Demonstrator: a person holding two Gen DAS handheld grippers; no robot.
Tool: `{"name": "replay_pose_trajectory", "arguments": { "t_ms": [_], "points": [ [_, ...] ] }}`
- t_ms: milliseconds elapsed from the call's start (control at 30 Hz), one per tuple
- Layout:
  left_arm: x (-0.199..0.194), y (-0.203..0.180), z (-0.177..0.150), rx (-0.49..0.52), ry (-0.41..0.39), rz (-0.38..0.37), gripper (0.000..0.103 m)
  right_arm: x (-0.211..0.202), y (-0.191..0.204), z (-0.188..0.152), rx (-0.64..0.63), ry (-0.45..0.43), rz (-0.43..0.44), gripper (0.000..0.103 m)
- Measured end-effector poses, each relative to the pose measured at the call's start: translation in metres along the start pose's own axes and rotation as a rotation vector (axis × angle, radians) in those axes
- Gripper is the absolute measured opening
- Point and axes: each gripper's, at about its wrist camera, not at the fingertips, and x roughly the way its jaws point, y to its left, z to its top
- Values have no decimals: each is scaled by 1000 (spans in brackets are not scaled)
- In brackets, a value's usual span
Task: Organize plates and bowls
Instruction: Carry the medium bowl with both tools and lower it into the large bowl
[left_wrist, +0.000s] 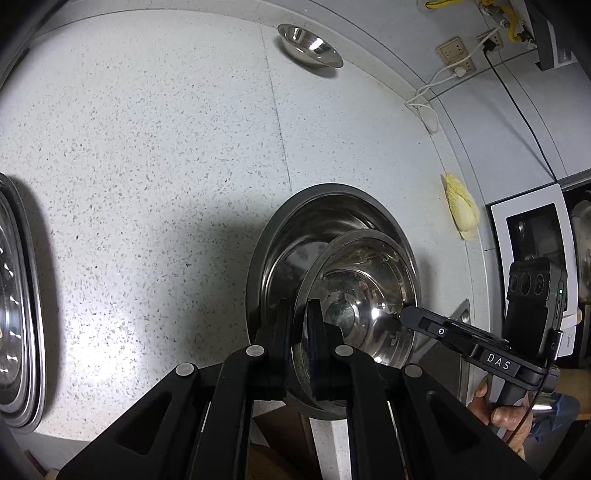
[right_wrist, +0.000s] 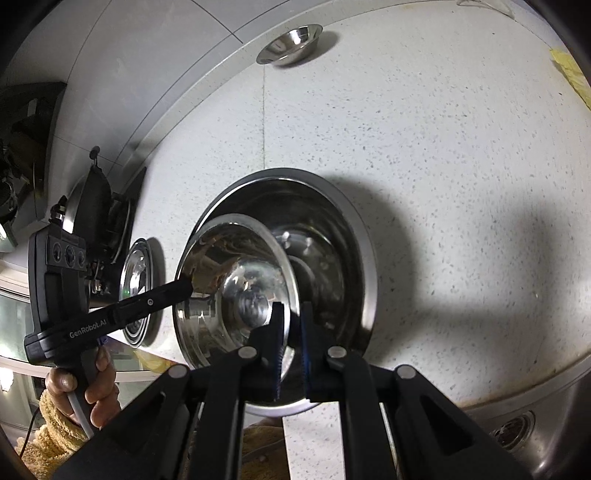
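Your left claw (left_wrist: 299, 314) and right claw (right_wrist: 291, 317) clenched on opposite rims of a small steel bowl (left_wrist: 365, 295), apparently tilted inside a larger steel bowl (left_wrist: 321, 218), speckled worktop (left_wrist: 147, 147).

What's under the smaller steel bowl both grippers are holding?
A larger steel bowl sits on the speckled counter beneath the smaller bowl, held by the left gripper and right gripper. Its covered near-side interior cannot be seen.

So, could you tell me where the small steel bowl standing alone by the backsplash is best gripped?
Grip the small steel bowl by its thin flared rim, coming from above on the near side. It sits upright on the countertop, and its round body looks too wide for the jaws.
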Motion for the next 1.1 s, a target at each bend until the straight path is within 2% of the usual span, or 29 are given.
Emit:
{"name": "replay_pose_trajectory", "arguments": {
  "t_ms": [367,1100],
  "points": [
    [9,2,3,47,-48,7,5,21,-3,7,-24,30,-71,8],
    [15,-8,-4,122,-100,73,6,22,-5,6,-37,12,-89,8]
  ]
}}
